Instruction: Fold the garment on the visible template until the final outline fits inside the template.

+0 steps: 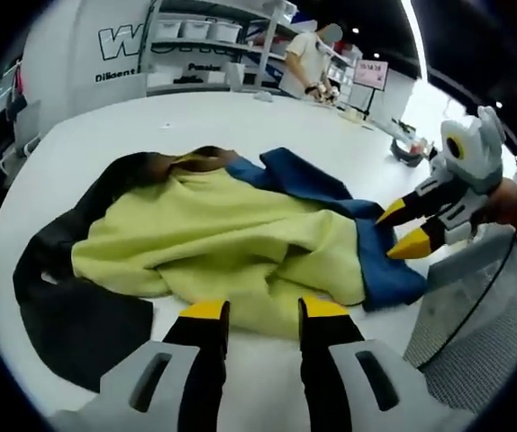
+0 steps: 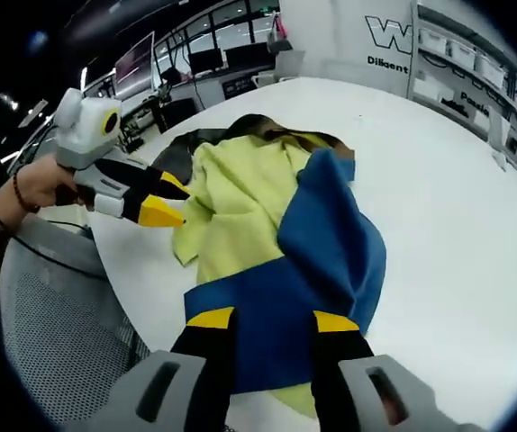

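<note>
Yellow and blue garment [image 1: 240, 243] lies rumpled over a dark template [image 1: 69, 315] near the white table's [image 2: 457, 180] rim, with bare tabletop beyond. Left gripper [image 1: 254, 312] hovers open-jawed just short of the yellow hem; right gripper [image 2: 272, 319], jaws parted and empty, hangs over the blue cloth

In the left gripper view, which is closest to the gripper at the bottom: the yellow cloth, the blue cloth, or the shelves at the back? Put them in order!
From the left gripper:
1. Yellow cloth, right in front of its tips.
2. Blue cloth, farther out on the right, by the other gripper.
3. Shelves, far away past the white table, at the top.
</note>
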